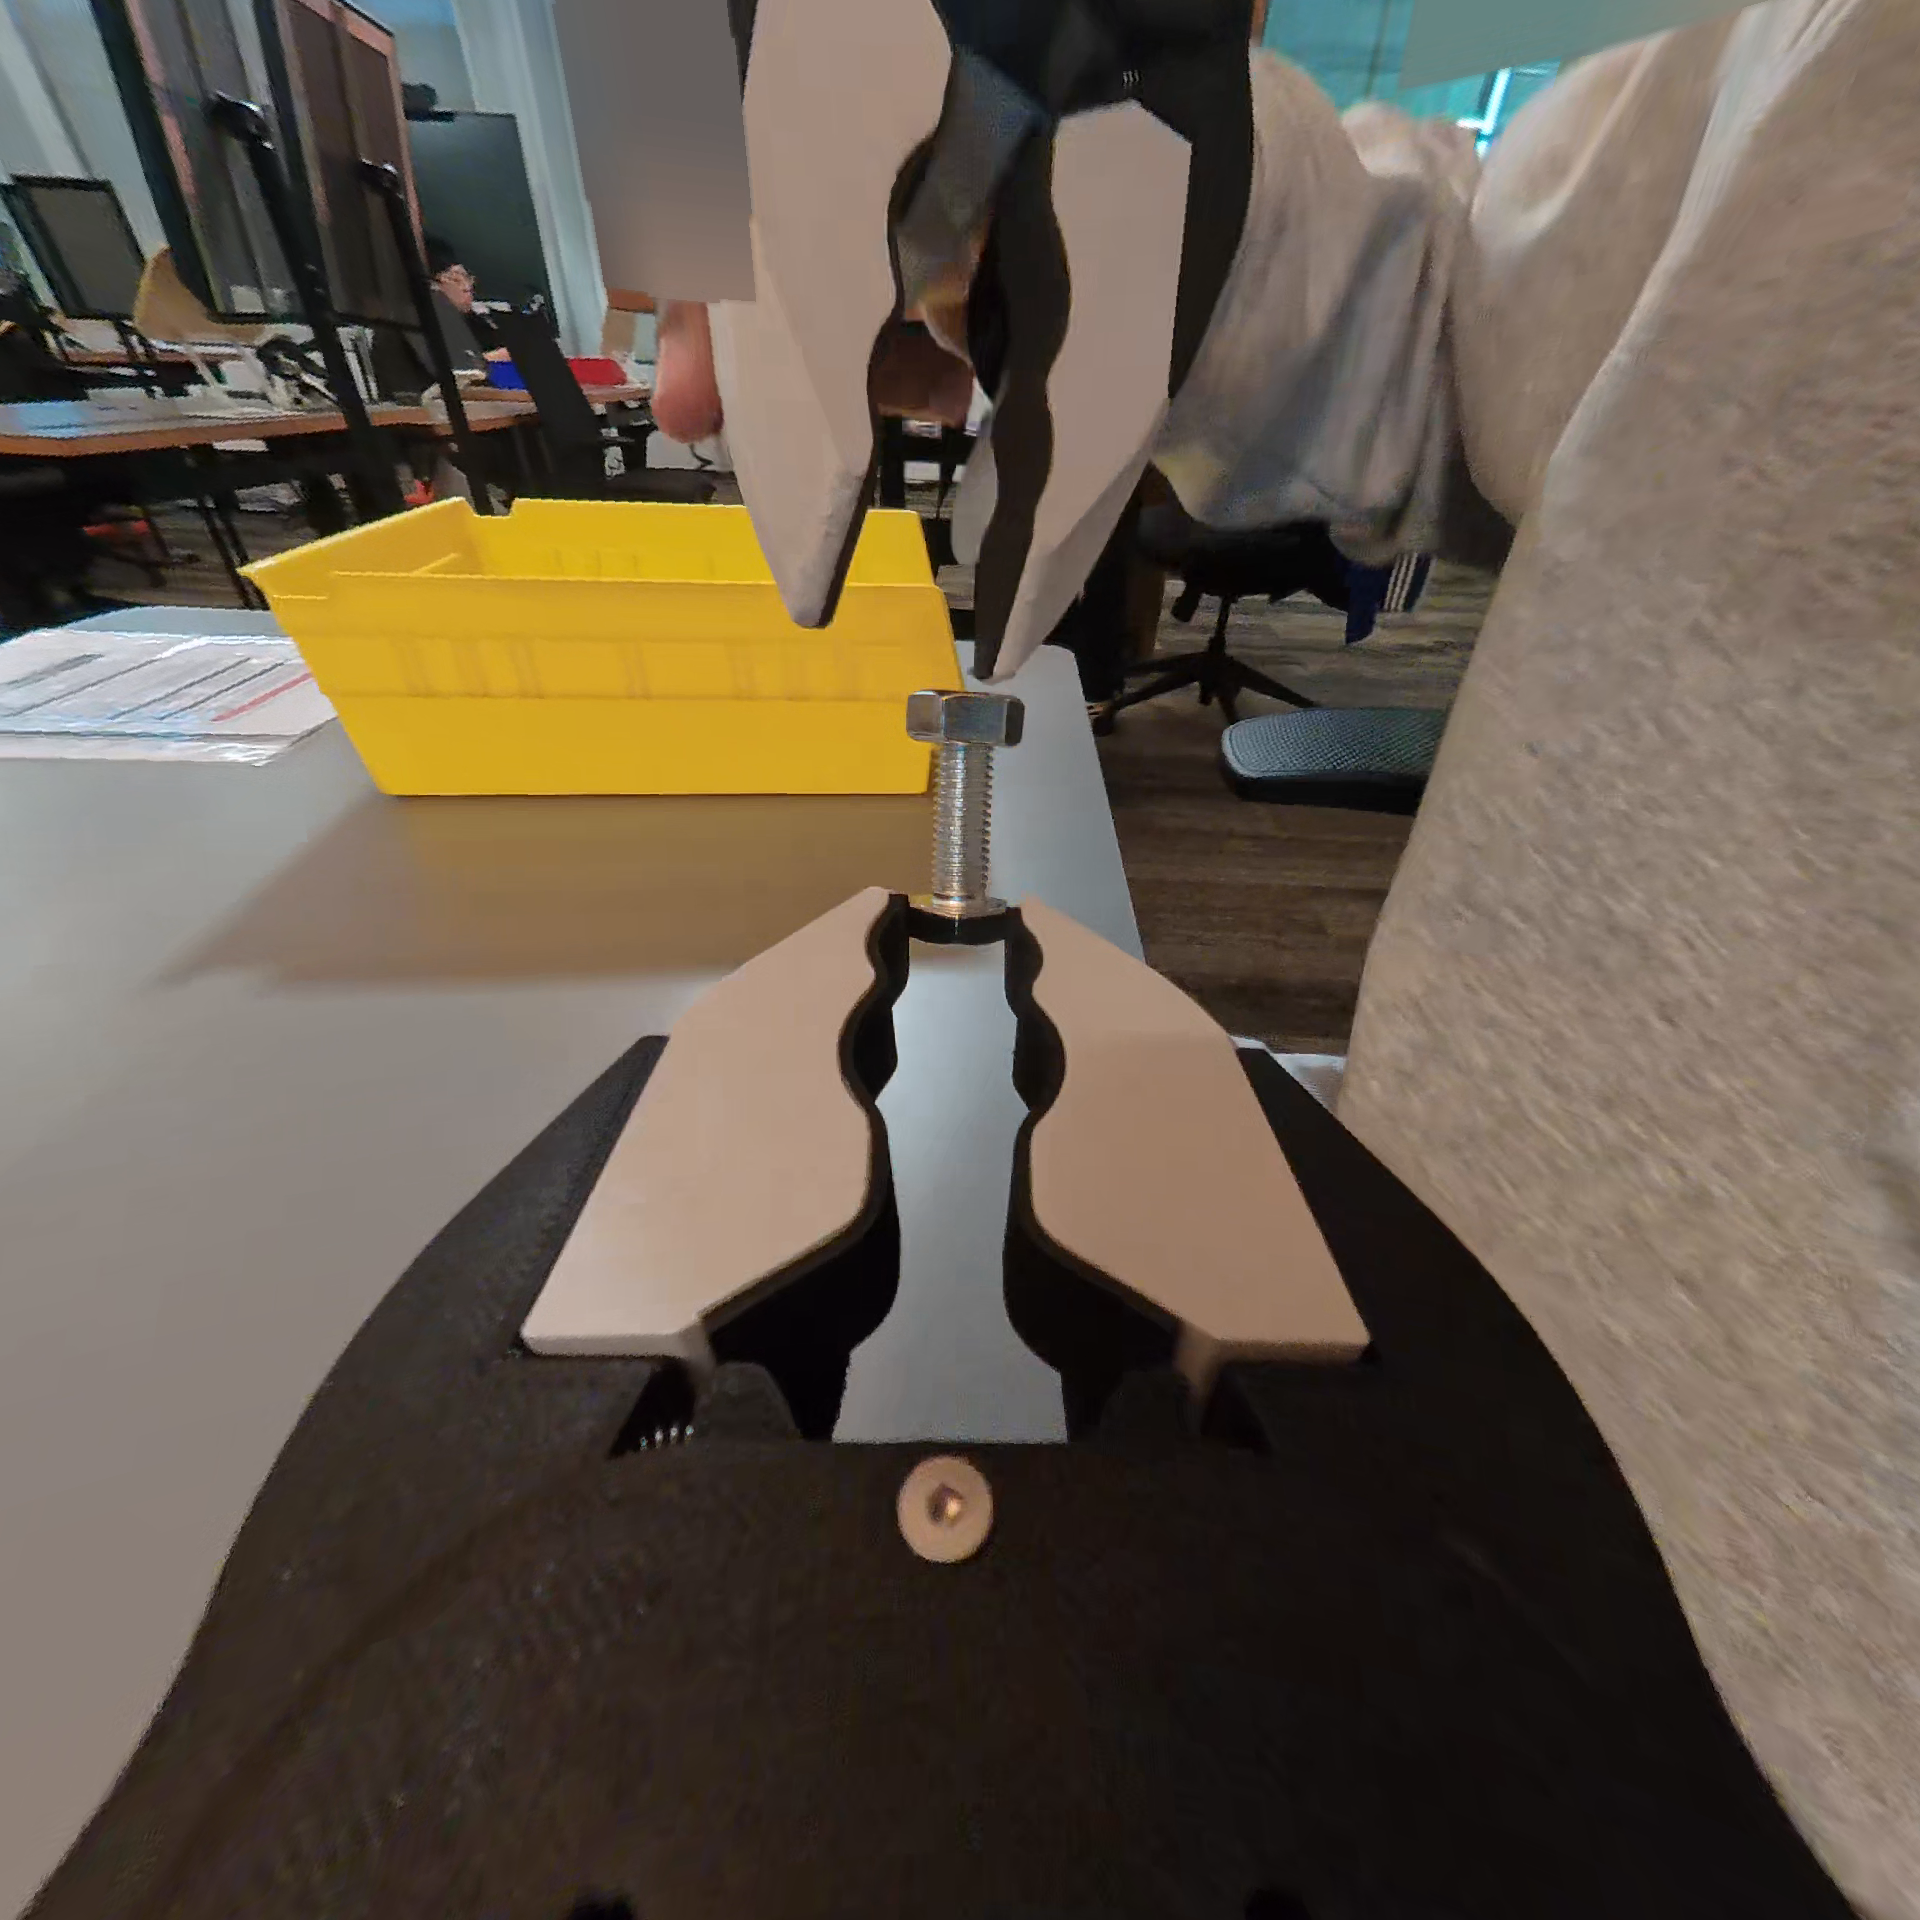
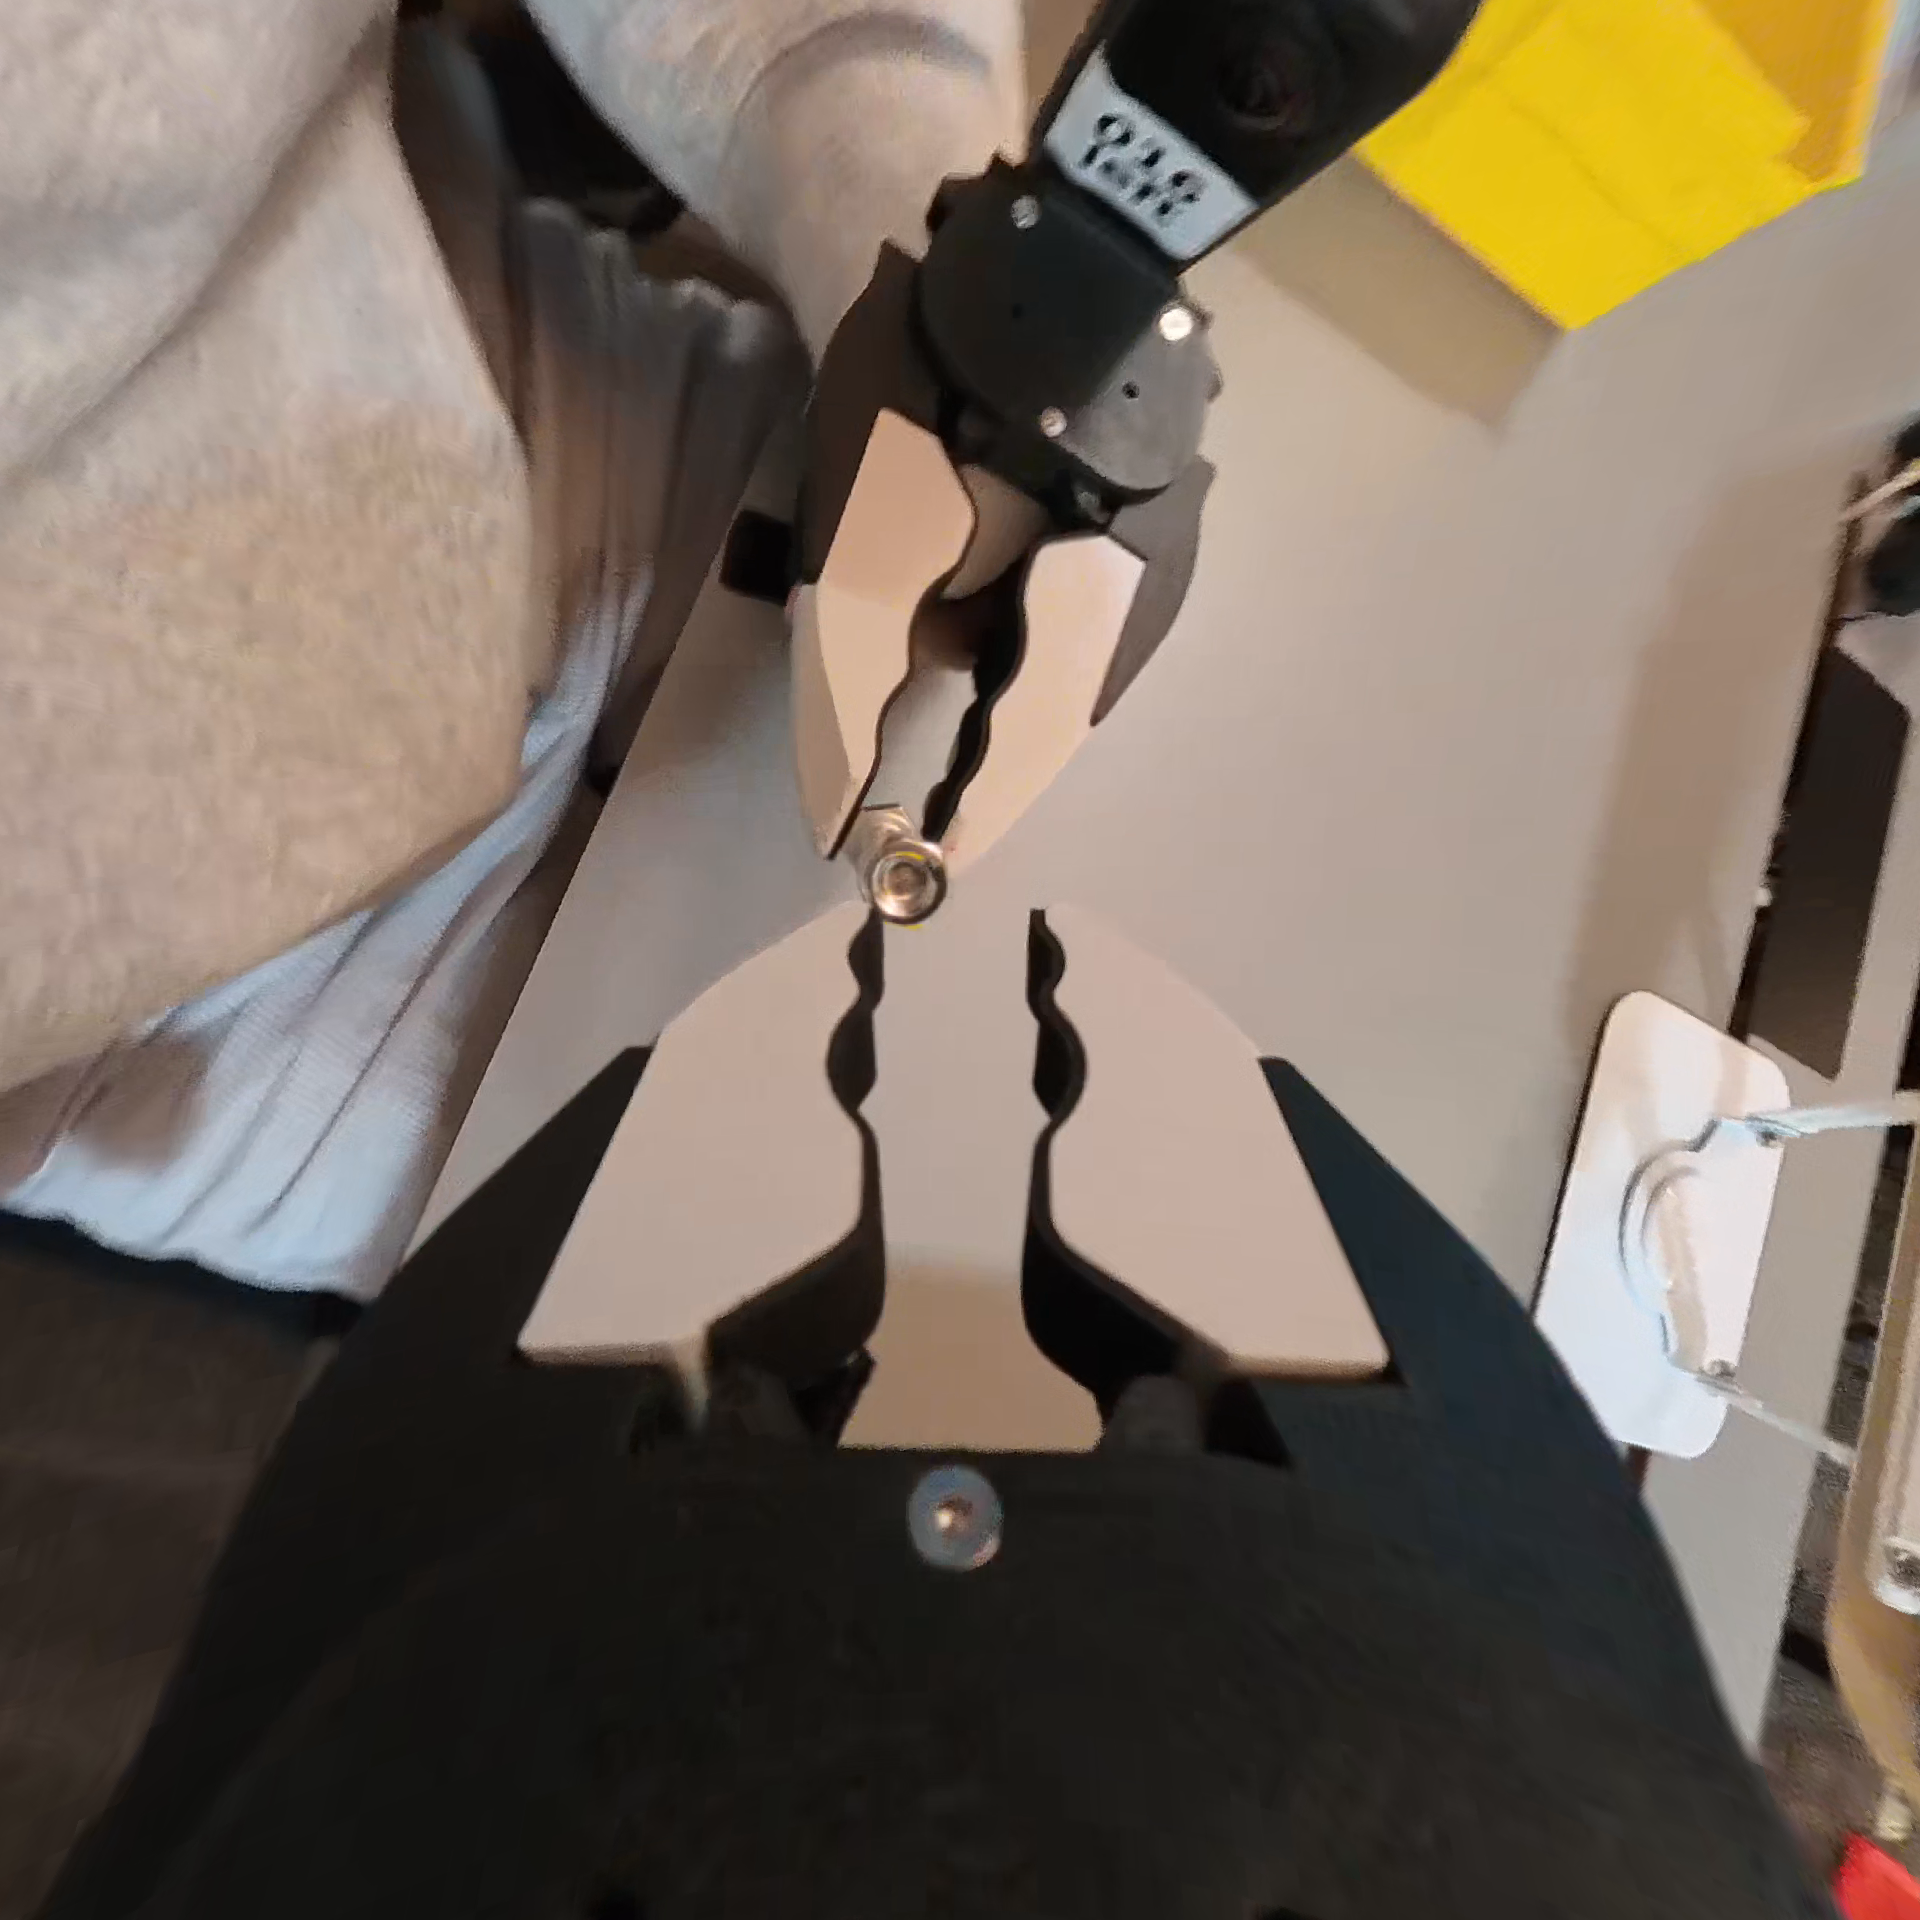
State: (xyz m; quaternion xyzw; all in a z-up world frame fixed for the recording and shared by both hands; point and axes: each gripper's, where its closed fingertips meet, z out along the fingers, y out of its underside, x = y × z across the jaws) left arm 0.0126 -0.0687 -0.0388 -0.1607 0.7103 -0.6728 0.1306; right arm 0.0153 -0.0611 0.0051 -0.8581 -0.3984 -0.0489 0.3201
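Nearest the camera, the left gripper (image 1: 954, 909) was clamped on the lower end of a silver bolt (image 1: 961, 800), holding it upright above the grey table (image 1: 312, 1039) with the hexagonal head on top; whether a nut sat at the pinched end could not be told. Directly over the head hung the right gripper (image 1: 904, 649), pointing straight down with its jaws apart and nothing between them, one fingertip just above the edge of the head and, as far as the left wrist view showed, not yet touching it. A grey sweatshirt sleeve (image 1: 1662, 935) filled the right of that view. Behind the bolt stood a yellow plastic bin (image 1: 623, 675) near the table's far edge, with papers in a clear sleeve (image 1: 145, 675) lying to its left. Beyond the table lay an office with a wood-look floor, black swivel chairs, long desks and dark monitors, where a person sat at work
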